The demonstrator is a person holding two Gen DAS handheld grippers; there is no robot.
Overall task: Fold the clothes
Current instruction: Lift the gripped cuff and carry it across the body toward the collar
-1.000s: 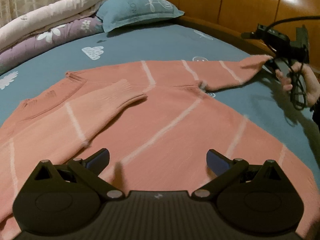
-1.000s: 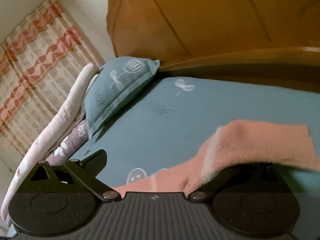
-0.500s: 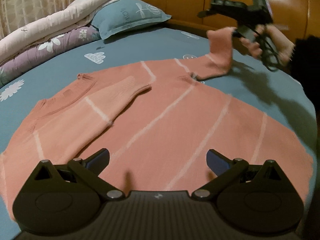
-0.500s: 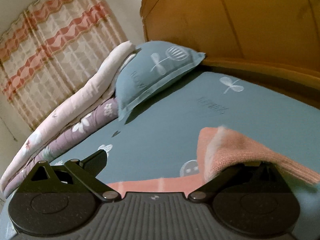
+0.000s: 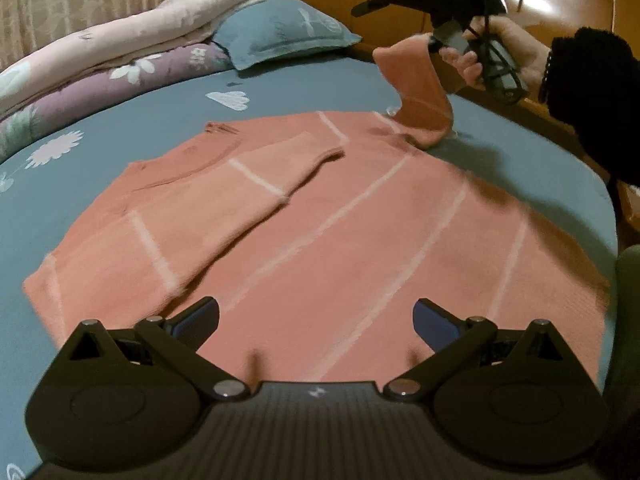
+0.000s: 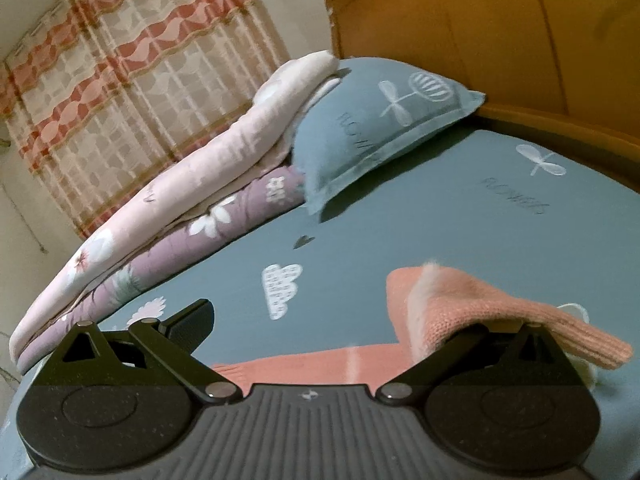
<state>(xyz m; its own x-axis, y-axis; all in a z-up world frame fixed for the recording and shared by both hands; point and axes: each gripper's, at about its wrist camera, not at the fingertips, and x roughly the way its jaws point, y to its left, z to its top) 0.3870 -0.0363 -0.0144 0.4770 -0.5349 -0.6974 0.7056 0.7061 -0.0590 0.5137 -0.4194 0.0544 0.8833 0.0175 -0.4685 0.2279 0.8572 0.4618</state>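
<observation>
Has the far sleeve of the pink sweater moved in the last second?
Yes. The sleeve was lying flat toward the headboard; now its cuff is lifted off the bedsheet, draped over the right gripper, swinging inward.

Ahead of the left hand-held gripper (image 5: 316, 322) lie one pink sweater (image 5: 320, 232), one blue pillow (image 5: 280, 34) and two folded quilts (image 5: 100, 60), with two hand-held grippers in all.

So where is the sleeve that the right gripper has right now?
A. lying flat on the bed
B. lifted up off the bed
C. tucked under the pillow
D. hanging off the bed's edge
B: in the left wrist view the sleeve stands raised above the bed, its cuff up at the right gripper.
</observation>
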